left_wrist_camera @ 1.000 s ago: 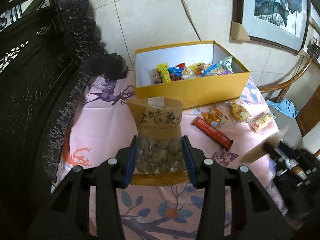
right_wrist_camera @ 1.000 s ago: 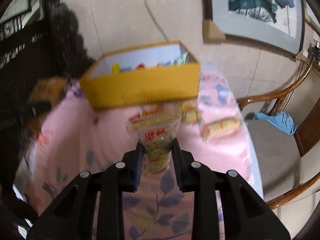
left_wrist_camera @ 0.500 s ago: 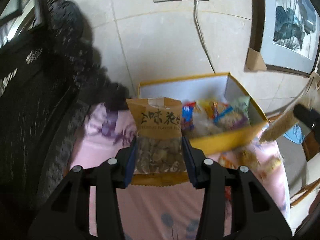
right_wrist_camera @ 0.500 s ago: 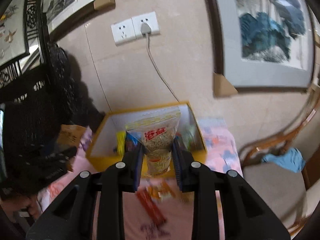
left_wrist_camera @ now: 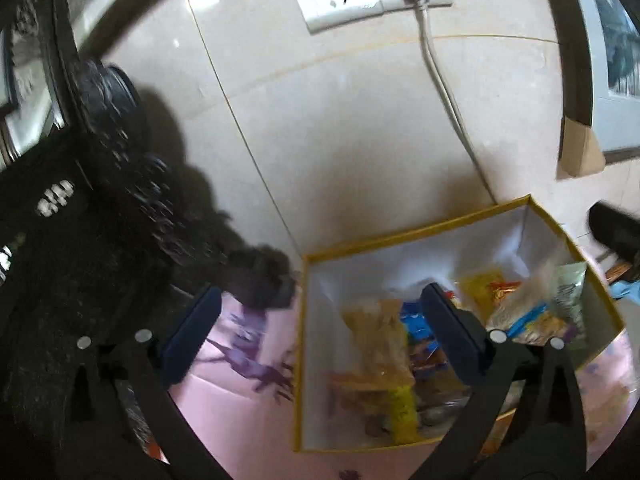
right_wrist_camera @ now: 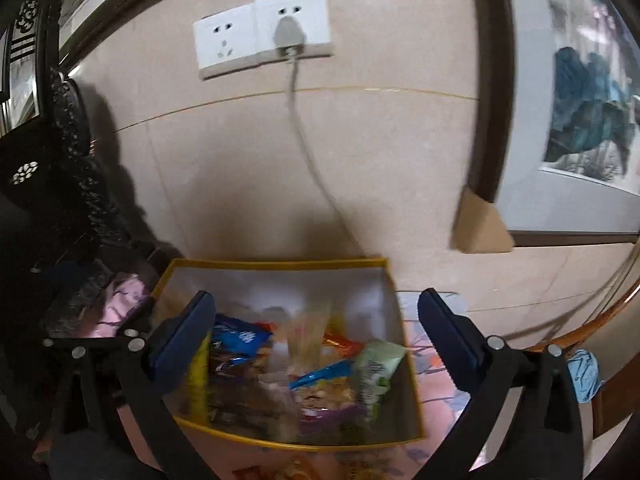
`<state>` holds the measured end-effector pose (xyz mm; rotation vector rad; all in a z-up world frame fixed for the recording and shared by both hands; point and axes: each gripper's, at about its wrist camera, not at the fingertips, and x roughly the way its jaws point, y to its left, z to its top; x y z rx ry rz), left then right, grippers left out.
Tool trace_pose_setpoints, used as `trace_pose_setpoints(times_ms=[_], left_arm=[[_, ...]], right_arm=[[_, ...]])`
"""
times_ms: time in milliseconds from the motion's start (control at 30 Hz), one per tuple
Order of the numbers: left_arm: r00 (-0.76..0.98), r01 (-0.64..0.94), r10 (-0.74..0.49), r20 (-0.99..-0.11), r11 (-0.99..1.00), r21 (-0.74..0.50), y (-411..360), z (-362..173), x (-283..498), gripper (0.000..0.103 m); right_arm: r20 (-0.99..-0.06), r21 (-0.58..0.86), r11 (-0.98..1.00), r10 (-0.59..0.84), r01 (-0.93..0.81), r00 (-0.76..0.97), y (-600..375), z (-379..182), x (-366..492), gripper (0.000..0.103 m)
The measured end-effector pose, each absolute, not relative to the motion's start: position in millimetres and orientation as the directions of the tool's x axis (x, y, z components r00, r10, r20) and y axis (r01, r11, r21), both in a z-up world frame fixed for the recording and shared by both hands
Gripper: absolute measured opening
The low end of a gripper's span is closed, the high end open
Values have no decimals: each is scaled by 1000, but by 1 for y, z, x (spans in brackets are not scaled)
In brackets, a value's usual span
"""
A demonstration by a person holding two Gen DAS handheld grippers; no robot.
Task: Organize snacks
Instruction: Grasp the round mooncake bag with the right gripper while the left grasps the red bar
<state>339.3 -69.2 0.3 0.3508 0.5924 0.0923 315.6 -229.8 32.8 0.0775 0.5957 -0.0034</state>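
Note:
A yellow cardboard box [left_wrist_camera: 400, 236] with a white inside stands on the pink cloth against the wall and holds several snack packets. My left gripper [left_wrist_camera: 316, 338] is open and empty above the box's left side; the brown snack bag [left_wrist_camera: 382, 344] lies blurred in the box between its fingers. My right gripper [right_wrist_camera: 312, 334] is open and empty above the same box [right_wrist_camera: 276, 266]. A pale blurred bag [right_wrist_camera: 310, 332] is inside the box under it, among the other packets [right_wrist_camera: 376, 368].
A dark carved wooden chair [left_wrist_camera: 80, 240] stands left of the box. Wall sockets with a plugged cable [right_wrist_camera: 292, 52] are above it. A framed painting [right_wrist_camera: 580, 120] hangs on the right. A wooden chair with a blue cloth [right_wrist_camera: 584, 372] stands right of the table.
Both grippers moved forward over the box and opened. The brown bag left the left gripper and the seed bag left the right gripper; both are now in the box.

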Motion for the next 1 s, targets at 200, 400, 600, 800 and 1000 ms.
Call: trace_pose_setpoints(times_ms=[200, 400, 600, 800, 1000], left_arm=[[740, 63, 158, -654, 951, 302, -61, -18, 315, 101], [668, 84, 227, -709, 923, 375, -52, -50, 256, 101], [589, 162, 179, -788, 929, 332, -57, -90, 213, 101], [538, 292, 92, -838, 912, 288, -100, -133, 211, 101], [483, 313, 26, -875, 928, 200, -141, -170, 225, 101]], right_arm=[[-657, 24, 988, -100, 154, 748, -264, -1, 263, 102], [-806, -20, 977, -140, 210, 575, -280, -103, 224, 102], [-838, 22, 985, -75, 171, 540, -261, -167, 248, 92], [-846, 123, 977, 13, 172, 533, -267, -171, 240, 55], [-773, 205, 952, 14, 228, 634, -310, -109, 186, 55]])
